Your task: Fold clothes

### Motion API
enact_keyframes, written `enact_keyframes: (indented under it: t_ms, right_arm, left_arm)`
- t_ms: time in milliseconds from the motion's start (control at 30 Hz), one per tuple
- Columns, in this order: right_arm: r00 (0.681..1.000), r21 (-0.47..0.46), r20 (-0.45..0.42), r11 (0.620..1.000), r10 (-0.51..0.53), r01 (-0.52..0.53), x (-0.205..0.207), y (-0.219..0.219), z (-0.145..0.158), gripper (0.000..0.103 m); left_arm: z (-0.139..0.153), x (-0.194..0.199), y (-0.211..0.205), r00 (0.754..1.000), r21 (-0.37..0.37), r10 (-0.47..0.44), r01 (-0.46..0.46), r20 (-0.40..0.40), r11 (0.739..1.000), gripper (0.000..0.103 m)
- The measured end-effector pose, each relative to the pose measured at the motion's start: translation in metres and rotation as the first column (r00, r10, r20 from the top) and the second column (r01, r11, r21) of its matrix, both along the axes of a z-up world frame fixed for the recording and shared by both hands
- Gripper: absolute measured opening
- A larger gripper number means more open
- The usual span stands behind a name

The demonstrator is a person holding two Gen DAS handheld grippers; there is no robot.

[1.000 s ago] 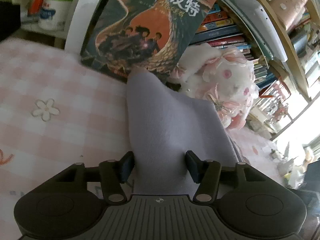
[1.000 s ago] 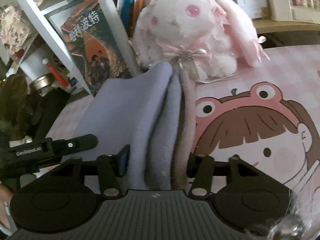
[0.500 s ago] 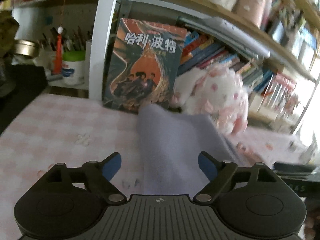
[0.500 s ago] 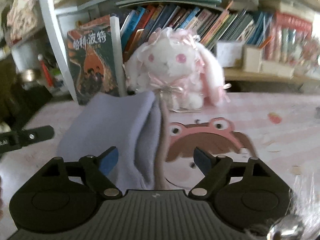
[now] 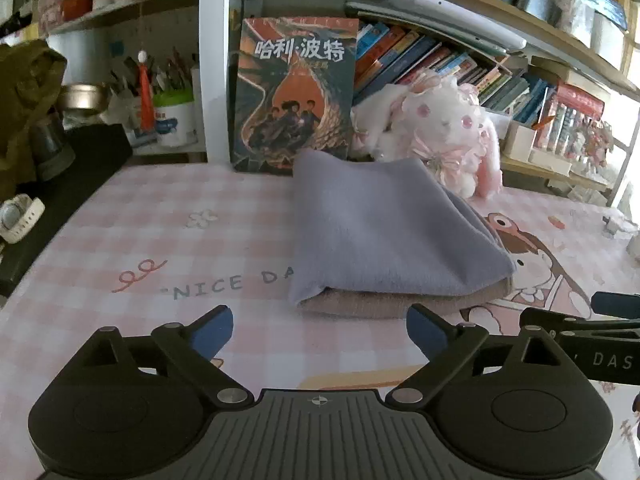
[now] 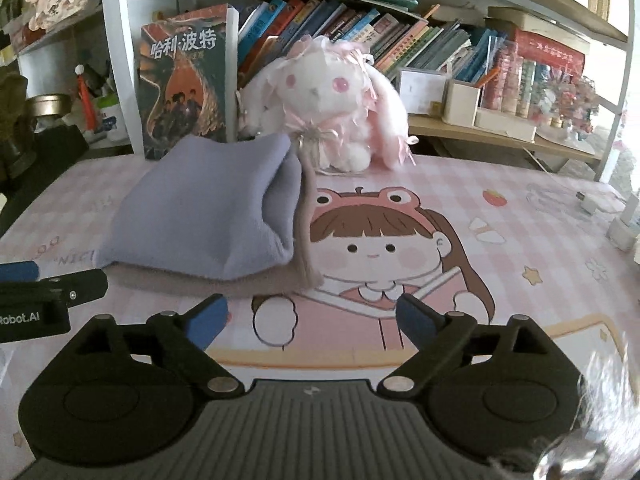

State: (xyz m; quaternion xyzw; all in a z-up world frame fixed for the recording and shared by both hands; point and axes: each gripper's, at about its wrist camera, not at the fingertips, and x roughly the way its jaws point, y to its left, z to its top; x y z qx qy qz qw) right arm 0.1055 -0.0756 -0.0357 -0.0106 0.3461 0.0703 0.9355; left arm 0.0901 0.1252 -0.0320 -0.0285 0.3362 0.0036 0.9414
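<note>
A lavender garment [image 5: 384,232] lies folded into a thick rectangle on the pink checked desk mat [image 5: 168,224], with a beige layer [image 5: 380,305] showing under its near edge. It also shows in the right wrist view [image 6: 208,216]. My left gripper [image 5: 320,330] is open and empty, just short of the fold's near edge. My right gripper [image 6: 312,320] is open and empty, in front of the fold's right corner. Each gripper's tip shows at the edge of the other's view.
A book [image 5: 296,96] stands upright against the shelf behind the garment, with a pink-and-white plush rabbit [image 6: 328,104] beside it. Shelves of books run along the back. A white watch [image 5: 18,216] lies at the left, small white items [image 6: 624,228] at the right.
Both grippers let go of the garment, opened wide and drew back toward me. The garment, held up a second ago, now lies folded flat on the mat.
</note>
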Motion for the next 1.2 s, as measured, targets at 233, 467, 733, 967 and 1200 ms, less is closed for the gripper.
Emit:
enact_keyframes:
  t_ms: [233,467,733,967,1200]
  right_arm:
    - [1.0,0.0,-0.018,1.0,0.014,-0.014,-0.011,0.009,-0.005,0.1]
    - [0.999,-0.012,-0.035,1.0,0.005,-0.005,-0.015,0.013,-0.008,0.103]
    - [0.999,-0.016,-0.039,1.0,-0.006,0.006,-0.017,0.012,-0.009,0.103]
    - [0.999,-0.02,-0.04,1.0,-0.006,0.005,-0.017,0.012,-0.009,0.103]
    - [0.999,-0.021,-0.042,1.0,0.002,-0.003,-0.018,0.012,-0.009,0.103]
  left_arm:
    - [0.0,-0.007,0.002,1.0,-0.01,0.004,-0.004,-0.019,1.0,0.099]
    - [-0.001,-0.009,0.004,1.0,-0.023,-0.004,0.003,-0.027,1.0,0.1]
    - [-0.001,-0.009,0.005,0.999,-0.033,-0.009,0.008,-0.034,0.999,0.1]
    - [0.0,-0.01,0.006,1.0,-0.047,-0.003,0.002,-0.03,0.999,0.1]
    - [0.001,-0.012,0.005,1.0,-0.046,-0.007,0.006,-0.028,0.999,0.101]
